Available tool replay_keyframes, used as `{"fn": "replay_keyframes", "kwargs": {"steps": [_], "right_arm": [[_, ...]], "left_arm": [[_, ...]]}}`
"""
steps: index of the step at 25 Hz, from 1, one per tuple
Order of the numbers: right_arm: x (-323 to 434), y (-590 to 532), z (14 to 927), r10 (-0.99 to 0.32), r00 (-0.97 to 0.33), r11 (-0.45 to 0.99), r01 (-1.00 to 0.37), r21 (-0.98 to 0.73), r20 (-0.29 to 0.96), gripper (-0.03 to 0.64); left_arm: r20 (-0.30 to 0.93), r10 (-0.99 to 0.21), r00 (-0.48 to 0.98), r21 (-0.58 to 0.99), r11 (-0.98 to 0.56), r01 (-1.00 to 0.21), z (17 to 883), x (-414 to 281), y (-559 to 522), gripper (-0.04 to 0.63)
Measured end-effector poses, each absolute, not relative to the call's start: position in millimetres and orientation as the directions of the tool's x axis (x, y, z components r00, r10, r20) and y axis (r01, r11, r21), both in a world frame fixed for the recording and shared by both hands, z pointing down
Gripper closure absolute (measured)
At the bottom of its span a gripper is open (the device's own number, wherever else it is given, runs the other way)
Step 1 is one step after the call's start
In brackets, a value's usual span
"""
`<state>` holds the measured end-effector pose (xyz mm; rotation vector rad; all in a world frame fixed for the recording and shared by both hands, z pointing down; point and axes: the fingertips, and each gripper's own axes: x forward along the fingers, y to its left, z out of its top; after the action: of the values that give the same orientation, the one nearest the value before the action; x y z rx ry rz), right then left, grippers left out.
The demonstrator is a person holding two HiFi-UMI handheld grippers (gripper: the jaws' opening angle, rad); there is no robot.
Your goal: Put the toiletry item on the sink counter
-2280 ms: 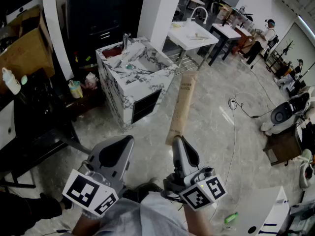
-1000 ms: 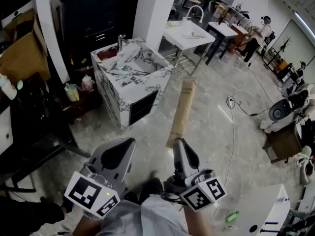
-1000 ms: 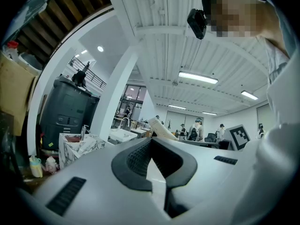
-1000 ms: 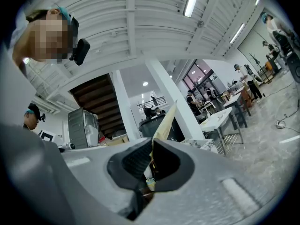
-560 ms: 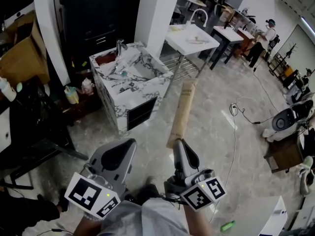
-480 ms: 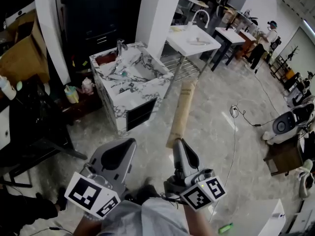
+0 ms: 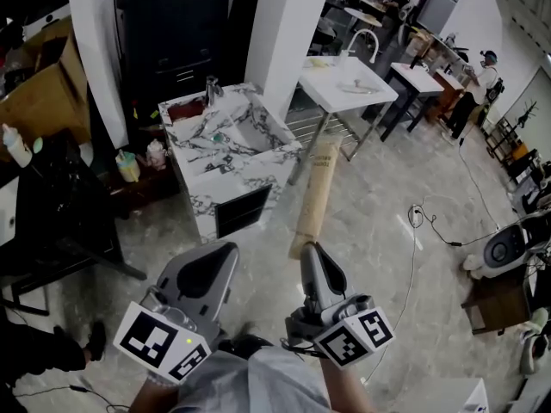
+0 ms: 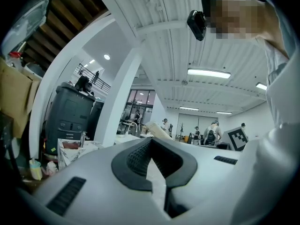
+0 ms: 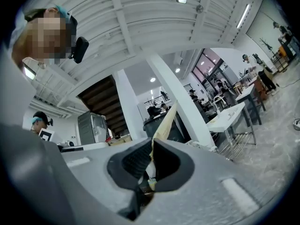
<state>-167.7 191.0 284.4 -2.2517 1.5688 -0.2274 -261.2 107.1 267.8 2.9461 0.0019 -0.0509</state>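
Observation:
A long tan carton (image 7: 315, 192) sticks forward and up from my right gripper (image 7: 307, 255), which is shut on its near end. In the right gripper view the carton (image 9: 165, 120) rises out of the closed pads of the right gripper (image 9: 151, 162). My left gripper (image 7: 209, 269) is held beside it, shut with nothing between its pads. The same carton (image 8: 157, 130) shows in the left gripper view beyond the left gripper (image 8: 153, 162). The marble sink counter (image 7: 207, 175), with a faucet (image 7: 212, 87) at its back, stands on the floor ahead and to the left of the carton.
A white washbasin table (image 7: 346, 83) stands behind the marble unit beside a white pillar (image 7: 288, 20). A dark rack (image 7: 52, 205) with bottles sits at the left. Cables (image 7: 422, 222) and a machine (image 7: 508, 248) lie on the floor at the right. People stand far back (image 7: 486, 67).
The view has shifted as the person walks: the marble sink counter and white washbasin have drifted in the picture. Both grippers keep the same pose, the right one still holding the carton.

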Motion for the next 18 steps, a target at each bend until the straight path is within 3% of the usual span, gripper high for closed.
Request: {"fn": "replay_keyframes", "kwargs": {"steps": [18], "right_arm": [[-96.6,246.1,290.9,-0.942,0.322,-0.259,-0.877,-0.404,-0.095,0.614]], "left_arm": [[-0.087,-0.046,0.995,0.193,-0.981,-0.028,264.7,-189.0,155.7,0.592]]}}
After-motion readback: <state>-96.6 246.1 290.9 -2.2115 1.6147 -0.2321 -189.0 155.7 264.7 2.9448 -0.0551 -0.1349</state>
